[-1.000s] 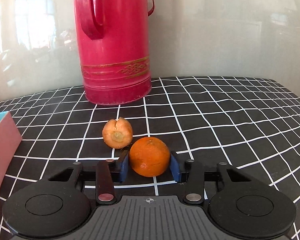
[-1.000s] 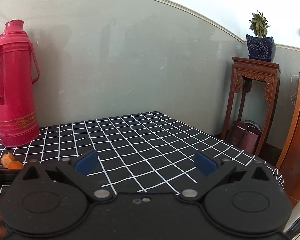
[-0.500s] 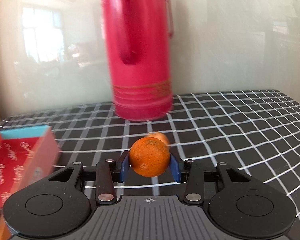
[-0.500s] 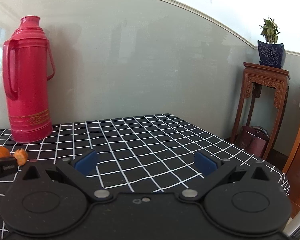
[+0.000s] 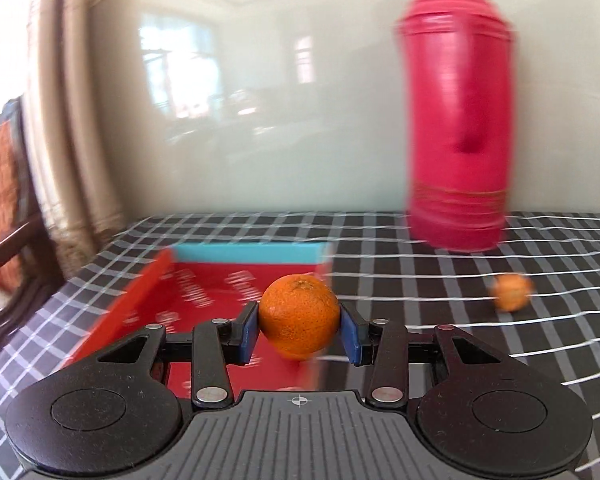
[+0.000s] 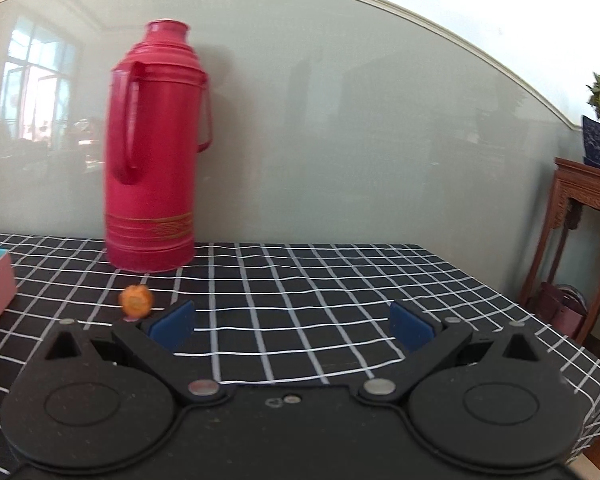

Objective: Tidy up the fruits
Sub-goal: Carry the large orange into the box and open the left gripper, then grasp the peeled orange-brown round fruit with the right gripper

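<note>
Round orange mandarin (image 5: 299, 317) is pinched by left gripper (image 5: 299, 330) just above open red cardboard box (image 5: 204, 300); right gripper (image 6: 291, 326) is held spread w/ nothing between.

White lettering inside the red box (image 5: 204, 300) is too blurred to read.

On the counter (image 6: 340, 280) the thermos (image 6: 152, 160) stands at the back by the wall; the small fruit (image 6: 136, 301) lies just before it — the box (image 5: 236, 280) sits well left, the held orange (image 5: 299, 317) above its near right corner.
</note>
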`<state>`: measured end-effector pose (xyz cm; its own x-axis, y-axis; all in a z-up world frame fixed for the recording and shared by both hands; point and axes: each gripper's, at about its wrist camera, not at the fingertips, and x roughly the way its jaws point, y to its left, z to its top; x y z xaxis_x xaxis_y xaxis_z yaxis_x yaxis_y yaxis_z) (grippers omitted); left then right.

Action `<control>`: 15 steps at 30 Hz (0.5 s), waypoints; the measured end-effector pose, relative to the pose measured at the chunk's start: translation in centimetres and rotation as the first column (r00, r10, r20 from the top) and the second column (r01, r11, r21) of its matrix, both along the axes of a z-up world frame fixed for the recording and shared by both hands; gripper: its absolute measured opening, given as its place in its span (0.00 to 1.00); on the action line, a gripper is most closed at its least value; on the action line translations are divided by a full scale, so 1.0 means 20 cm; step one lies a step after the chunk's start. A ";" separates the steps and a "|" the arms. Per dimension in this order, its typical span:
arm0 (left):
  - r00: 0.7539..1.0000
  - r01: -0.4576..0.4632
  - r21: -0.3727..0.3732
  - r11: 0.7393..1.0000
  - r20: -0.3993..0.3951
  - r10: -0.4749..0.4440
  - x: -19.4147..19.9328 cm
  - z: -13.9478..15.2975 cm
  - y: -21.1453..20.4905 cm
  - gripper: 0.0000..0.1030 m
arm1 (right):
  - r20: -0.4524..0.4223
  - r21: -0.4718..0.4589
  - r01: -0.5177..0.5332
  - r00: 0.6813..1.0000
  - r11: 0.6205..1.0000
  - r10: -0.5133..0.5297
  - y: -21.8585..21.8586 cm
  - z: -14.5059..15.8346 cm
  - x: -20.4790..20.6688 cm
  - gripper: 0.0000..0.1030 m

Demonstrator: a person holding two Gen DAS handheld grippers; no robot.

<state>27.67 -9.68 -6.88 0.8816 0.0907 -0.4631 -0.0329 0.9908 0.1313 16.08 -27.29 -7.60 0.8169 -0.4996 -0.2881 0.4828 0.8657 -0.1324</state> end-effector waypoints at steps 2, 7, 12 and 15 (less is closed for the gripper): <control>0.998 -0.051 -0.004 0.999 -0.019 0.051 0.03 -0.02 0.10 0.41 | -0.008 -0.007 -0.029 1.000 1.000 0.029 0.05 -0.01 0.03 0.94; 0.986 -0.157 -0.017 0.988 -0.066 0.155 0.06 -0.09 0.31 0.41 | -0.040 0.001 -0.085 0.996 0.996 0.085 0.15 -0.03 0.11 0.94; 0.980 -0.185 -0.047 0.982 -0.089 0.181 0.07 -0.10 0.43 0.60 | -0.050 -0.005 -0.142 0.989 0.990 0.142 0.26 -0.04 0.17 0.94; 0.982 -0.181 -0.103 0.978 -0.078 0.174 0.04 -0.09 0.48 0.84 | -0.055 -0.002 -0.177 0.983 0.984 0.176 0.31 -0.06 0.21 0.94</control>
<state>28.50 -0.12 -8.67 0.8220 0.1884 -0.5374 -0.2044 0.9784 0.0304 20.24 -21.01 -8.72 0.8754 -0.3511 -0.3322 0.3145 0.9356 -0.1603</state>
